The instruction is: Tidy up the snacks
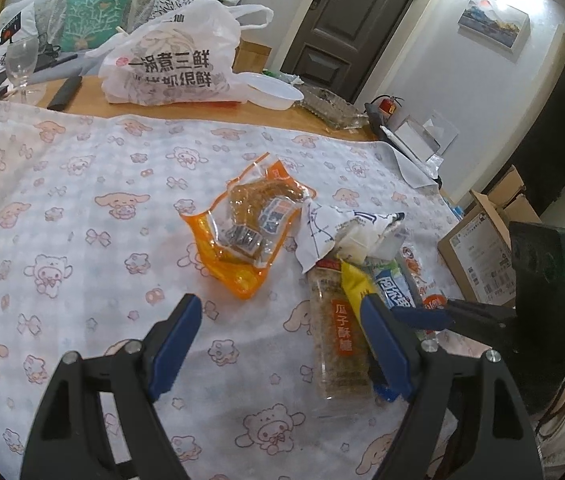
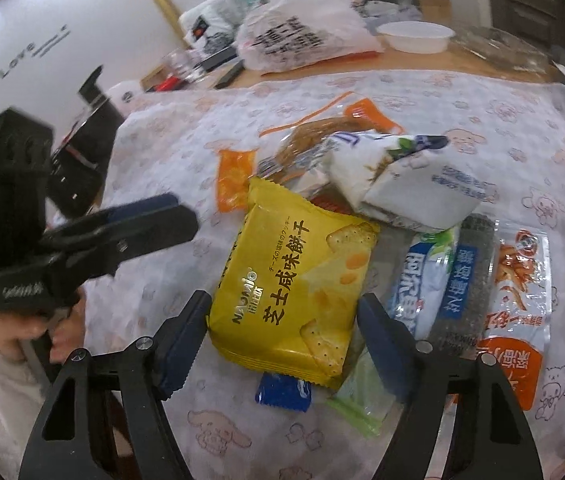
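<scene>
A pile of snack packets lies on a cartoon-print tablecloth (image 1: pixel 82 208). In the right wrist view a yellow cheese cracker packet (image 2: pixel 298 292) lies on top, and my open right gripper (image 2: pixel 282 344) straddles its near end without closing on it. Beside it lie a blue and white packet (image 2: pixel 422 284), a dark seaweed packet (image 2: pixel 462 280) and an orange-red packet (image 2: pixel 518 320). A white crumpled packet (image 2: pixel 410 176) sits behind. My left gripper (image 1: pixel 282 340) is open and empty, left of a seed brittle bar (image 1: pixel 338 340). An orange clear packet (image 1: pixel 242 232) lies apart on the cloth.
A white printed plastic bag (image 1: pixel 174 64), a white bowl (image 1: pixel 270 90), a wine glass (image 1: pixel 22 64) and a clear tray (image 1: pixel 330 106) stand at the far table edge. Cardboard boxes (image 1: pixel 482 240) sit on the floor at the right.
</scene>
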The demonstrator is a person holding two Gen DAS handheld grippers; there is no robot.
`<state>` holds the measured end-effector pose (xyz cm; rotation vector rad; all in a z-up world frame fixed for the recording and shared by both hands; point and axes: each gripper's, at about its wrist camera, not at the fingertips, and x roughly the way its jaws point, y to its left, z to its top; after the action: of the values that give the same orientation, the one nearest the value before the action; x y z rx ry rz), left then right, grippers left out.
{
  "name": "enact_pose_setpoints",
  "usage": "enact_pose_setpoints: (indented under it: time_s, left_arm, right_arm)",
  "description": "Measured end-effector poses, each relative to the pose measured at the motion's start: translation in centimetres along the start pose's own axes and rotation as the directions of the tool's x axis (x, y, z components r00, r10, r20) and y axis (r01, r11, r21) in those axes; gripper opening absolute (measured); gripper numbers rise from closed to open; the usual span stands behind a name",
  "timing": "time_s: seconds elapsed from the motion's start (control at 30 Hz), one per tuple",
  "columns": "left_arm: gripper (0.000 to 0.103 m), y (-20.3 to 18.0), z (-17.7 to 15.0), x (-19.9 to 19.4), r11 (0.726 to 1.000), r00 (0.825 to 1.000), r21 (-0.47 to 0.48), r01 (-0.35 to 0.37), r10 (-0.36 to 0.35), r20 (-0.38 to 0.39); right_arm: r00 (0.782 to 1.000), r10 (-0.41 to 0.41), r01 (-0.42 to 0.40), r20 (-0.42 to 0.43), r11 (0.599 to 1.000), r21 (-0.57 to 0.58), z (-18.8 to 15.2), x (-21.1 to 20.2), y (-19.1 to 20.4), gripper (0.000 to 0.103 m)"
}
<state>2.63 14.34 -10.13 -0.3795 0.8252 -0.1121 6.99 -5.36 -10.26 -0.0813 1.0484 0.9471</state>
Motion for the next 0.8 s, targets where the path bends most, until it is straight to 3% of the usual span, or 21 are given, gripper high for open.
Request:
enact_pose_setpoints:
  time_s: [0.2,0.63,0.8]
  left_arm:
    - [0.079,0.0,-0.1,0.1,1.0,1.0,0.001,-0.001,0.001,-0.003]
    - [0.079,0.6,-0.3,-0.1,1.0,1.0,-0.017,-0.008,0.008,0.003]
    - [0.079,0.8,-0.3,-0.3,1.0,1.0,-0.024,-0.01,0.01,0.006]
  right_arm:
    - [1.0,0.009,-0.009,-0.006,0.999,0.032,0.2,0.6,-0.4,0.08]
    - [0.999,0.048,-0.047,-0.003,0.995,0.083,1.3,2.0,-0.8,0.082]
    - [1.0,0.014,-0.014,0.003,0.997,0.074,1.1,1.9,-0.7,0.073]
